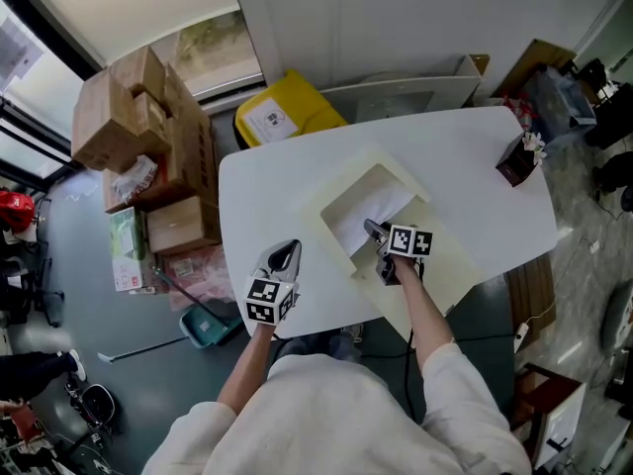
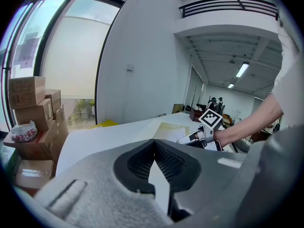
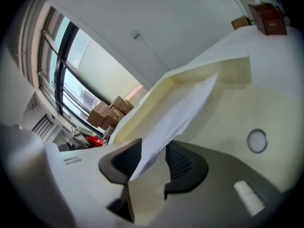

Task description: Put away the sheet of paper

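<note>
One sheet of paper (image 1: 381, 211), white, lying in the recess of a cream tray (image 1: 445, 265) on a white table (image 1: 267, 181). Long axis pointing away from the person, slanting from near left to far right in the head view. Far end toward the tray's back wall; near corner lifted and slightly curled.

Right gripper (image 1: 374, 232) at the paper's near end, jaws parted, with the raised corner loose in the gap and not pinched. Left gripper (image 1: 287, 252) well apart from the paper, off the tray's near-left side, jaws together on nothing.

Probably very light and floppy, easy to crease, and apt to slide on the smooth tray if nudged. Best taken by an edge or corner with a gentle pinch, most readily at the lifted near corner.
</note>
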